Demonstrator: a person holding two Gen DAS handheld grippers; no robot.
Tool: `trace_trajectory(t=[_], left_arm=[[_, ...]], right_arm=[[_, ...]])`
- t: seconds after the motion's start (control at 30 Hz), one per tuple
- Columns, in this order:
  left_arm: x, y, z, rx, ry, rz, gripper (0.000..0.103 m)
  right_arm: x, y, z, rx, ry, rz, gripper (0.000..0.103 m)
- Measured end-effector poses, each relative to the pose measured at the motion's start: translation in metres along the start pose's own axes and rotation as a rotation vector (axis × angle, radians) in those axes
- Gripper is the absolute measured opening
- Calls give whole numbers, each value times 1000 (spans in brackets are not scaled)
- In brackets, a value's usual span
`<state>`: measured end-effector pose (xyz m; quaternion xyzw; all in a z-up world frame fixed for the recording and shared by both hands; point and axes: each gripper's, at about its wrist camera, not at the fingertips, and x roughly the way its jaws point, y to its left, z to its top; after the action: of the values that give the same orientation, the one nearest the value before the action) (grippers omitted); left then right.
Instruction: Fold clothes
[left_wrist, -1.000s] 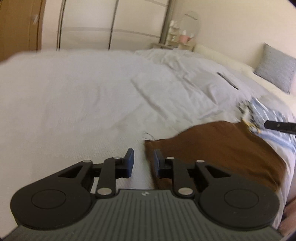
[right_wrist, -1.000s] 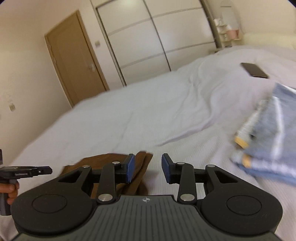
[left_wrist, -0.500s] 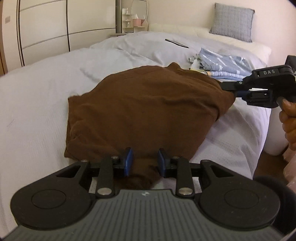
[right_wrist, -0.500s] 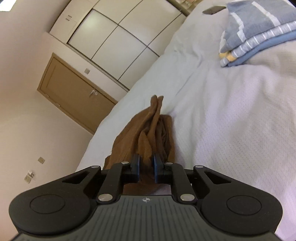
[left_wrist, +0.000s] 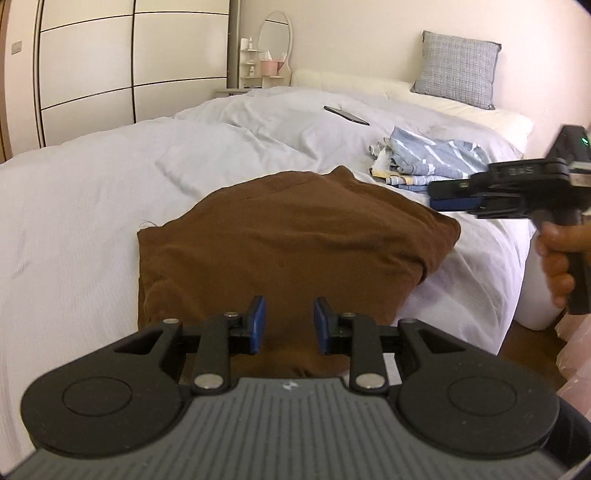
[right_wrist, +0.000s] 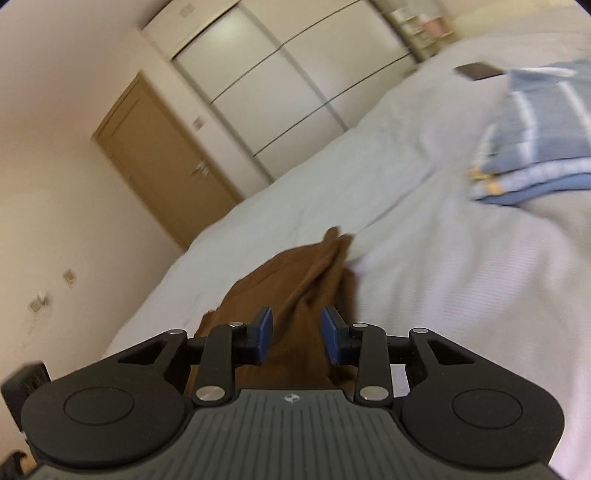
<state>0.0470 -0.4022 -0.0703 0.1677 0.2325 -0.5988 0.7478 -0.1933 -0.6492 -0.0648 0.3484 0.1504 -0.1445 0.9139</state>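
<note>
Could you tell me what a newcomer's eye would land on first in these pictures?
Most likely the brown garment, a dark folded shape on the white bed, right ahead of the open left tool. Next, the stack of blue striped clothes beyond it, toward the grey pillow. The right tool, also open, sits over the garment's bunched edge.

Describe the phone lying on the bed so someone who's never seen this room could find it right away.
Start at the grey pillow at the head of the white bed. Come down the duvet toward the blue striped clothes; the phone lies just beyond that pile. It is the only thin, flat, black, hard-edged slab there, whereas everything around it is soft fabric.
</note>
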Motion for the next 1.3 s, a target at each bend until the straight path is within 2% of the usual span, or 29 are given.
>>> trace_trajectory(t=[0.07,0.13,0.27,0.33,0.43,0.57,0.63,0.67,0.73,0.83,0.93,0.97,1.03,1.1,1.13,1.17,1.23,1.27,1.3], left_arm=[[7,2,-1,4,14,13,24],[12,3,-4,1,33,16,24],[15,5,-14,-10,44,11,24],[16,6,-15,-16,50,12,24],[19,6,-17,-11,63,17,24],[8,1,-13,0,46,36,24],[-2,-4,-8,14,14,36,23],[-6,-8,-6,25,-3,32,23],[-8,-15,-2,42,-26,18,23],[2,-27,0,58,-30,-16,24],[25,-23,-5,29,34,-11,24],[26,-18,-7,24,39,-3,23],[23,-8,-11,14,46,20,23],[13,-4,-14,48,47,61,23],[6,-3,-16,74,49,85,23],[1,-7,-18,112,44,101,23],[-11,-15,-20,190,35,134,27],[-15,-24,-22,249,21,137,30],[-18,-36,-23,313,7,130,35]], right_arm=[[14,2,3,-20,43,0,34],[21,1,7,-44,61,-21,1],[13,-11,8,8,-3,-49,1],[14,-13,5,6,-5,-111,1],[5,-22,3,62,-8,-148,2],[-21,6,2,-68,-40,-103,11],[-29,28,-1,-179,-60,-82,22],[-32,39,-7,-226,-57,-62,25],[-27,60,-22,-306,-16,-10,27],[-6,71,-39,-336,50,37,25],[7,41,-31,-184,29,-15,21],[6,34,-26,-185,28,-60,21],[-3,35,-22,-276,42,-117,23],[-14,44,-22,-410,57,-174,36],[-18,52,-23,-491,65,-199,51],[-21,61,-27,-583,71,-217,57],[-23,83,-44,-808,105,-231,75],[-19,91,-53,-901,125,-226,82],[-14,100,-63,-1011,151,-217,83]])
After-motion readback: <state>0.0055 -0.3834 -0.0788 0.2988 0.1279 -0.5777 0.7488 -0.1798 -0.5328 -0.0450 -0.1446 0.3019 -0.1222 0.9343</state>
